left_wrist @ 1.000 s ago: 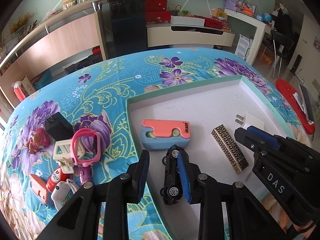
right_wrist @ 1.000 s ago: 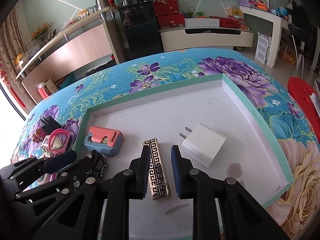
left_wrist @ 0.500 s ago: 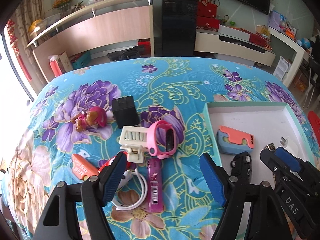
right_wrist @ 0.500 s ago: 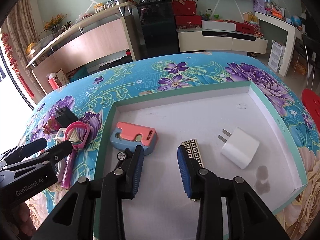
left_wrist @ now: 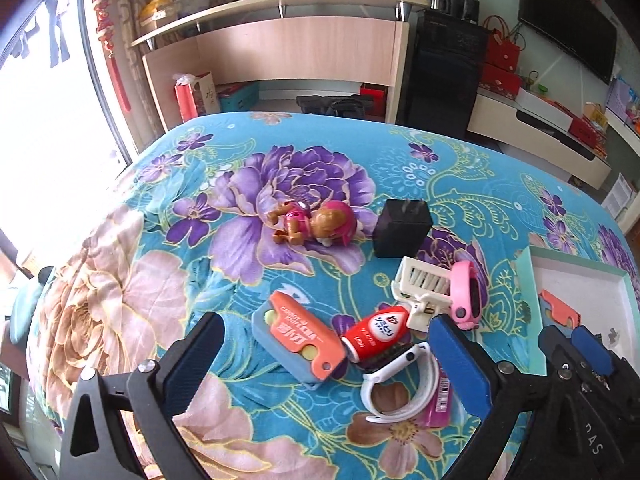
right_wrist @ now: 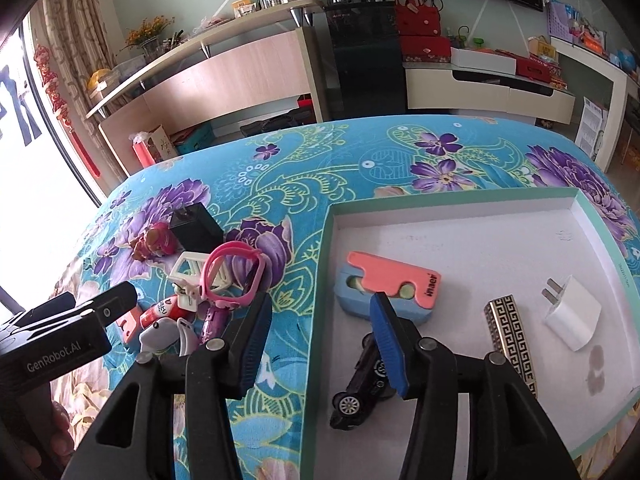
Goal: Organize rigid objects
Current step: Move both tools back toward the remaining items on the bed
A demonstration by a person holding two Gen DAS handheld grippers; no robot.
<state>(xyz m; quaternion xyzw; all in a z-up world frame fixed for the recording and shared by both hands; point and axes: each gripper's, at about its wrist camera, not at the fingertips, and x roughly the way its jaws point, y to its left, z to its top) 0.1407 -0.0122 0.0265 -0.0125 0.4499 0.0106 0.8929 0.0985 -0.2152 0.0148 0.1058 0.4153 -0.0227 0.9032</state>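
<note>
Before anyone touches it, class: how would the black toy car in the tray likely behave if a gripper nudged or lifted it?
The black toy car rests on its wheels on the smooth white tray, so a nudge along its length would probably roll it. It looks rigid, so it should keep its shape when squeezed. Its glossy, rounded body might slip between the pads unless it is gripped across the flat sides.

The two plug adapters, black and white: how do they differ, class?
The black adapter lies on the flowered cloth among the unsorted items; the white adapter lies inside the tray. Black is dark and near the toy dog; white sits beside the patterned bar. Both are cube-like with two prongs.
</note>
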